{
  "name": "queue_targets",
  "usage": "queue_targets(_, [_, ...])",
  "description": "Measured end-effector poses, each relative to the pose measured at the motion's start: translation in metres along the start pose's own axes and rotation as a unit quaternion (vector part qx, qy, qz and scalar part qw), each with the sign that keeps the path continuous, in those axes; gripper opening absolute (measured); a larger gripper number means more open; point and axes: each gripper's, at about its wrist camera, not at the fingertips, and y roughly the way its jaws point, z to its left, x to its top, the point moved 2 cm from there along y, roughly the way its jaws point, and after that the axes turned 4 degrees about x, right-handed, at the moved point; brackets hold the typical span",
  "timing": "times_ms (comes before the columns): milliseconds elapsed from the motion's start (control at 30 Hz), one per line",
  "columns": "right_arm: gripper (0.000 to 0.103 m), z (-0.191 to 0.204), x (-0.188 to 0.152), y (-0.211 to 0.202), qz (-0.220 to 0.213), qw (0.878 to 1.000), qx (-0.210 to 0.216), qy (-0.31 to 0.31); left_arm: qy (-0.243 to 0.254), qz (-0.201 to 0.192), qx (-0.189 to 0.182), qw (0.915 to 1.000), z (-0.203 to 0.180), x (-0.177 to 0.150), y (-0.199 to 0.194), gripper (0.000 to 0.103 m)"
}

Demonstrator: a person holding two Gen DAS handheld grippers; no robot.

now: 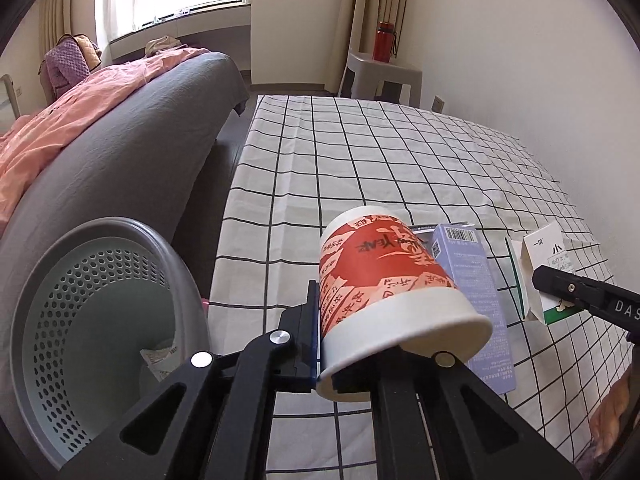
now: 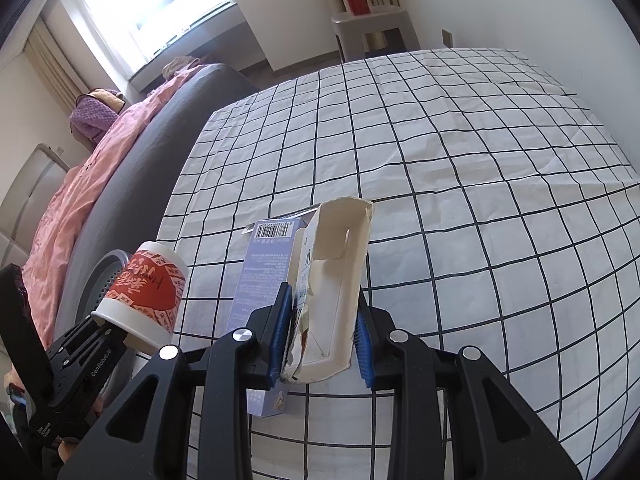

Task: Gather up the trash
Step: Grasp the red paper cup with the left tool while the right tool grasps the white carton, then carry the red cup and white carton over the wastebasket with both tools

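Note:
A red-and-white paper cup lies tilted, mouth toward the camera, with my left gripper shut on its rim wall; one finger is outside the cup and the other is hidden inside it. In the right wrist view the cup hangs at the table's left edge in the left gripper. My right gripper is shut on an opened white carton, its blue pads pressing both sides. A lavender box lies flat on the checkered cloth between the two. A grey-green perforated trash bin stands left of the table.
Crumpled paper lies in the bin. The checkered tablecloth stretches away toward the wall. A grey bed with a pink quilt runs along the left. A red bottle stands on a grey stool at the back.

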Motion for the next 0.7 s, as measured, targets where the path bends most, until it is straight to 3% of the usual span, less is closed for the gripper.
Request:
queue_targets(467, [0.029,0.082,-0.011,-0.007,-0.004,0.997,0.009,-0.074,-0.044,-0.031,0.035,0.9979,0.08,0.001,-0.058,0.005])
queue_targets(700, [0.029,0.143,-0.016,0.001,-0.005,0.994,0.06,-0.093,-0.064,-0.029,0.062,0.9956,0.131,-0.006,-0.077,0.005])
